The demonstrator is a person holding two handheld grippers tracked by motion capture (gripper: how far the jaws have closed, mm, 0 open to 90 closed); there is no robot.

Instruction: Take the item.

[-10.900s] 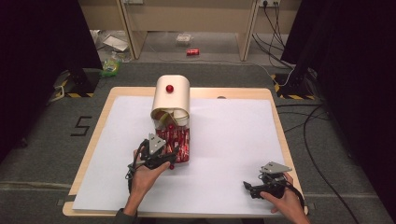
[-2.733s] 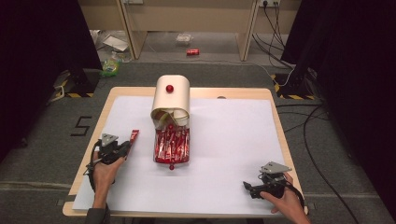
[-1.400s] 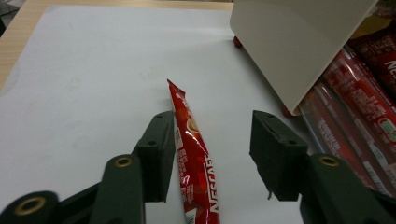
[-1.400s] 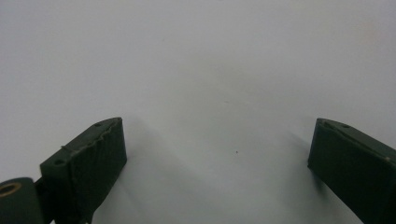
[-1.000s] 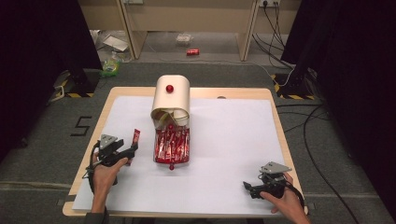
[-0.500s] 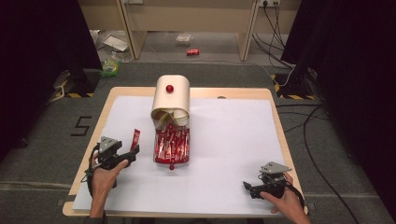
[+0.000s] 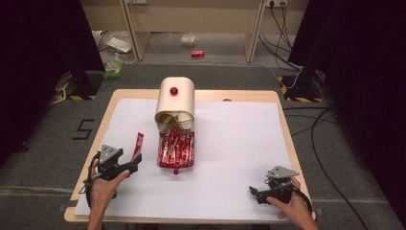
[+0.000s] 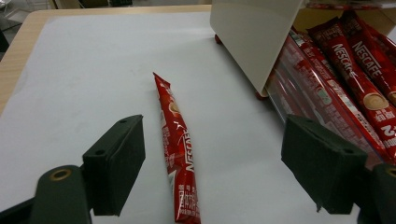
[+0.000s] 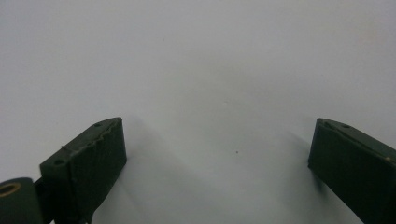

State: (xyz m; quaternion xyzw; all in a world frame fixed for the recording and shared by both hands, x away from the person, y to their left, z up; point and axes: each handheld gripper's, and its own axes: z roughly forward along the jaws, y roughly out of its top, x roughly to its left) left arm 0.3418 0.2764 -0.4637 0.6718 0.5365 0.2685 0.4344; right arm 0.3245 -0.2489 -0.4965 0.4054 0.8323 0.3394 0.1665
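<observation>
One coffee stick [image 8: 180,168] lies loose on the table [image 7: 230,143] at 9 o'clock of the tray [image 7: 176,151], sorted out; left tongs [image 8: 210,172] just opened, empty; right tongs [image 9: 215,168] open, idle.

We see the left gripper [image 7: 135,162] w/ a black body, grey three-cornered plate on top and a black cable trailing off; right gripper [image 7: 253,193] is the same build. Jaw pads are dark, blocky rectangles w/ small screw holes, plus a brass-ringed hole nr the base. Forearms bare, no sleeves.
</observation>
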